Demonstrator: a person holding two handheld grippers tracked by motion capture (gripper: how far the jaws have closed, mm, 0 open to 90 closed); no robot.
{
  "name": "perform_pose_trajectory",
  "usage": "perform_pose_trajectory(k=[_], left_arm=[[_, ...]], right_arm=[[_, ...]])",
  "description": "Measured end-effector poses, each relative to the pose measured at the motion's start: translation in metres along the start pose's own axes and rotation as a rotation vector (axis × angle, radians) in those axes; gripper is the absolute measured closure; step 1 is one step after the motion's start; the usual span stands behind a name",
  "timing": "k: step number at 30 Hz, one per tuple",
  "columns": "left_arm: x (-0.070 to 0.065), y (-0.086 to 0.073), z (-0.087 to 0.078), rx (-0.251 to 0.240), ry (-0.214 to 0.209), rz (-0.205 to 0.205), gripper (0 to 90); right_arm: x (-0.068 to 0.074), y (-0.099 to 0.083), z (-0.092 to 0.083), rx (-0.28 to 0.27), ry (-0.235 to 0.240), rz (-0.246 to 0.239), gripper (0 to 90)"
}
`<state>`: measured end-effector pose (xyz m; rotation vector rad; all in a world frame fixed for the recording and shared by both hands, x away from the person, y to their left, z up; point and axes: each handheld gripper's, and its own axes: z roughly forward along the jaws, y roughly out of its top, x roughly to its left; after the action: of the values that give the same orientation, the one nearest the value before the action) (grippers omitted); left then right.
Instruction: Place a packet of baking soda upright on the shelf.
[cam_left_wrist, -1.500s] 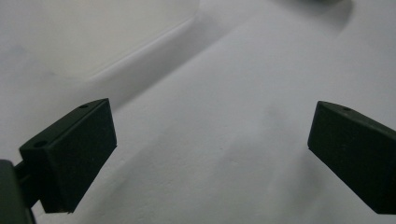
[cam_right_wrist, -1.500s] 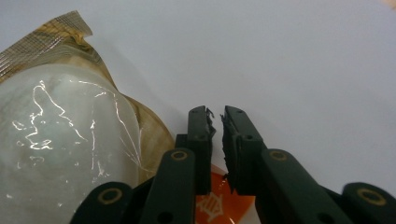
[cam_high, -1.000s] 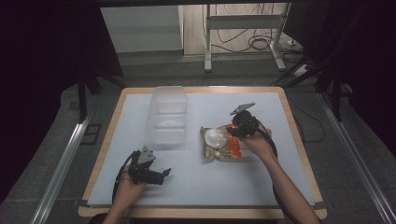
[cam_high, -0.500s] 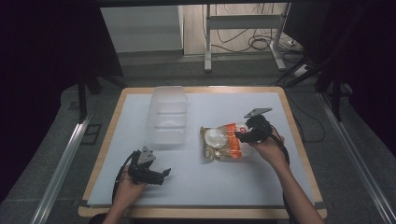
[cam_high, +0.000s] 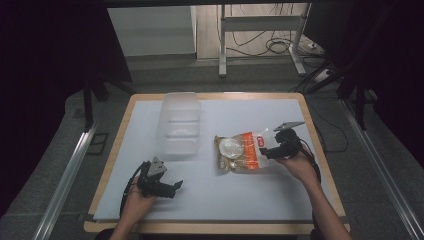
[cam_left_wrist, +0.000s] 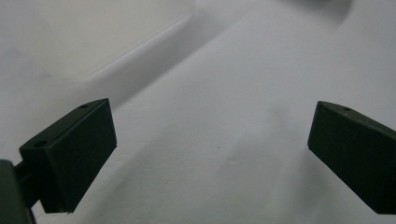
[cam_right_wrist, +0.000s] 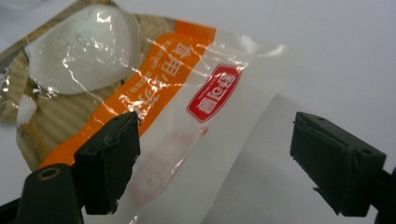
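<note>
White table (cam_high: 150, 125) under dim light, dark floor all round it, cables at the far side. Landmark = snack bag (cam_high: 239, 152), lying flat right of the table's centre. Left to right: left gripper (cam_high: 172, 187) sits well left of the bag and nearer the person, low over bare table, same spot as a second ago; jaws wide apart, nothing between them. Clear plastic container (cam_high: 180, 122) stands just left of the bag and farther back, empty as far as I can tell, lid off. Bag itself: clear film, orange band, red label, a pale round item inside; it has shifted little if at all since a second ago. Right gripper (cam_high: 267, 152) was over the bag's right half a second ago and has slid out to the bag's right edge; its jaws have just been opening and now stand wide. In the right gripper view the clear end of the bag (cam_right_wrist: 205, 121) lies between the pads (cam_right_wrist: 109, 161) but they don't press on it. My read: the bag has just been let go, or is about to be re-gripped at its clear end; it's not in the container yet.
</note>
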<state>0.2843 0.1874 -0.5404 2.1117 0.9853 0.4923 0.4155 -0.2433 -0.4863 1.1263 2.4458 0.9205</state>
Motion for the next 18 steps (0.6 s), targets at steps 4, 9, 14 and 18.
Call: perform_pose_trajectory(k=[4,9,14,18], left_arm=[[0.0,0.0,0.0,0.0,-0.001,0.0,1.2],[0.0,0.0,0.0,0.0,-0.002,0.002,1.1],[-0.002,0.001,0.001,0.001,-0.003,0.006,1.1],[-0.001,0.001,0.001,0.0,-0.004,0.005,1.1]], right_arm=[[0.003,-0.003,0.01,0.035,0.033,0.004,17.0],[0.007,-0.003,0.016,0.034,0.082,0.011,19.5],[0.015,0.0,0.022,0.037,0.11,-0.01,34.4],[0.017,0.001,0.023,0.028,0.126,-0.012,43.0]])
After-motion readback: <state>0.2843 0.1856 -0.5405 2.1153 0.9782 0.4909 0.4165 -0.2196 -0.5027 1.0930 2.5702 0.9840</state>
